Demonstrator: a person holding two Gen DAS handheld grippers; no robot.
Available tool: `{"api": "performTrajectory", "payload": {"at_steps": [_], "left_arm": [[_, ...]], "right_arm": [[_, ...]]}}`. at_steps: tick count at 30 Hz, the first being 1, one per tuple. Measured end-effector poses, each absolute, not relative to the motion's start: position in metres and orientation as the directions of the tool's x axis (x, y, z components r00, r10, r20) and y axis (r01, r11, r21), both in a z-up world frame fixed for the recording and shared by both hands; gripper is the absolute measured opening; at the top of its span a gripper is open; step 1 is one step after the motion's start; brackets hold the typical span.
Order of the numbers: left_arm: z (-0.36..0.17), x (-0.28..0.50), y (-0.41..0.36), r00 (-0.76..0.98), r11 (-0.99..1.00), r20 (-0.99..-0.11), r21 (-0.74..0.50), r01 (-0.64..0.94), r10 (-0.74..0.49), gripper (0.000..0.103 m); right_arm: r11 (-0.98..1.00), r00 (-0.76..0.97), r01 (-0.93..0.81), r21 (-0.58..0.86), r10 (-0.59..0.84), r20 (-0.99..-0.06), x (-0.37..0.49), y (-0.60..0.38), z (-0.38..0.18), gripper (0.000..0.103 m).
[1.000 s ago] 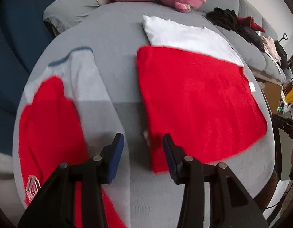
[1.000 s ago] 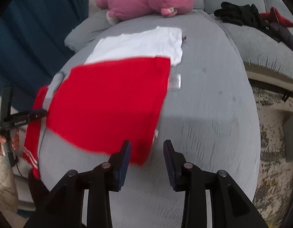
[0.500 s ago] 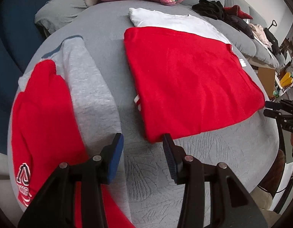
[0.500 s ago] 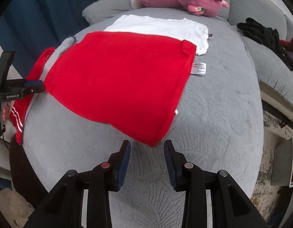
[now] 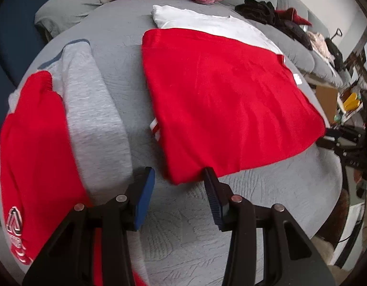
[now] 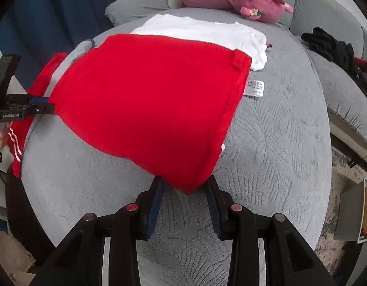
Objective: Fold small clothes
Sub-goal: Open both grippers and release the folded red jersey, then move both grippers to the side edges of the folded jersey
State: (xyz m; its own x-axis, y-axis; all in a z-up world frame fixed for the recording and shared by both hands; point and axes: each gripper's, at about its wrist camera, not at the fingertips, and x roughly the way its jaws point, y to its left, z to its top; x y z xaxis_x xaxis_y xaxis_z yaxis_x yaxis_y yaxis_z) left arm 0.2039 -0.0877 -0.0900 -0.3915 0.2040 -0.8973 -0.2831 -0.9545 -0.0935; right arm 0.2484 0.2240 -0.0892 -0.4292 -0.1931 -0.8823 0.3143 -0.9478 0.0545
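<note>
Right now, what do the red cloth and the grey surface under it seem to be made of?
The red cloth looks like soft knit fabric, probably cotton: matte, limp, faintly creased, with a sewn care label. The grey surface looks like plush upholstery with an embossed leaf pattern, likely synthetic velvet.

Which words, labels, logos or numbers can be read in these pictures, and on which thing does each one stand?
"GenRobot.AI": white letters on the black body of the left gripper, seen in the right wrist view.
White care label at the edge of the folded red garment: printed lines, too small to read.
White and black triangular logo on the red and grey garment: the letters under it are too blurred to read.
</note>
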Motion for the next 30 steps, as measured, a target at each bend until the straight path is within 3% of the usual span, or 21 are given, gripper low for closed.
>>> {"api": "performTrajectory", "payload": {"at_steps": [2, 3, 4, 7, 8, 12, 15, 17, 19, 25, 30], "left_arm": [[-0.092, 0.201, -0.088, -0.394, -0.957, -0.891, -0.124, -0.262, 0.224, 0.039], [-0.092, 0.201, -0.088, -0.4, -0.958, -0.889, -0.124, -0.259, 0.224, 0.039], [-0.093, 0.201, -0.086, -0.406, -0.958, -0.887, -0.119, -0.26, 0.221, 0.039], [-0.093, 0.202, -0.079, -0.404, -0.954, -0.895, -0.069, -0.293, 0.189, 0.04], [-0.094, 0.203, -0.076, -0.403, -0.95, -0.899, -0.041, -0.308, 0.169, 0.039], [-0.096, 0.201, -0.07, -0.404, -0.948, -0.903, -0.012, -0.318, 0.147, 0.04], [-0.095, 0.201, -0.071, -0.402, -0.952, -0.903, -0.021, -0.307, 0.149, 0.04], [-0.094, 0.201, -0.072, -0.397, -0.952, -0.905, -0.027, -0.305, 0.153, 0.043], [-0.095, 0.204, -0.075, -0.391, -0.951, -0.908, -0.026, -0.309, 0.152, 0.048], [-0.095, 0.212, -0.078, -0.387, -0.955, -0.908, -0.046, -0.293, 0.162, 0.053], [-0.094, 0.212, -0.097, -0.339, -0.936, -0.874, -0.304, -0.179, 0.349, 0.053]], "right_arm": [[-0.946, -0.436, 0.321, 0.052, -0.196, -0.878, 0.248, 0.223, -0.09, 0.032], [-0.946, -0.434, 0.32, 0.052, -0.196, -0.879, 0.249, 0.223, -0.091, 0.029], [-0.947, -0.431, 0.318, 0.056, -0.196, -0.881, 0.25, 0.223, -0.091, 0.018], [-0.943, -0.406, 0.331, 0.031, -0.172, -0.897, 0.252, 0.224, -0.089, 0.014], [-0.944, -0.397, 0.33, 0.012, -0.15, -0.906, 0.253, 0.225, -0.088, 0.008], [-0.959, -0.39, 0.277, -0.057, -0.058, -0.919, 0.256, 0.239, -0.09, 0.007], [-0.97, -0.391, 0.244, -0.008, -0.091, -0.916, 0.26, 0.253, -0.089, 0.009], [-0.968, -0.405, 0.25, 0.027, -0.13, -0.905, 0.267, 0.255, -0.084, 0.028], [-0.962, -0.431, 0.272, 0.032, -0.151, -0.89, 0.276, 0.252, -0.08, 0.04], [-0.942, -0.437, 0.28, 0.188, -0.299, -0.848, 0.283, 0.246, -0.078, 0.041], [-0.923, -0.411, 0.218, 0.318, -0.382, -0.828, 0.273, 0.232, -0.084, 0.041]]}}
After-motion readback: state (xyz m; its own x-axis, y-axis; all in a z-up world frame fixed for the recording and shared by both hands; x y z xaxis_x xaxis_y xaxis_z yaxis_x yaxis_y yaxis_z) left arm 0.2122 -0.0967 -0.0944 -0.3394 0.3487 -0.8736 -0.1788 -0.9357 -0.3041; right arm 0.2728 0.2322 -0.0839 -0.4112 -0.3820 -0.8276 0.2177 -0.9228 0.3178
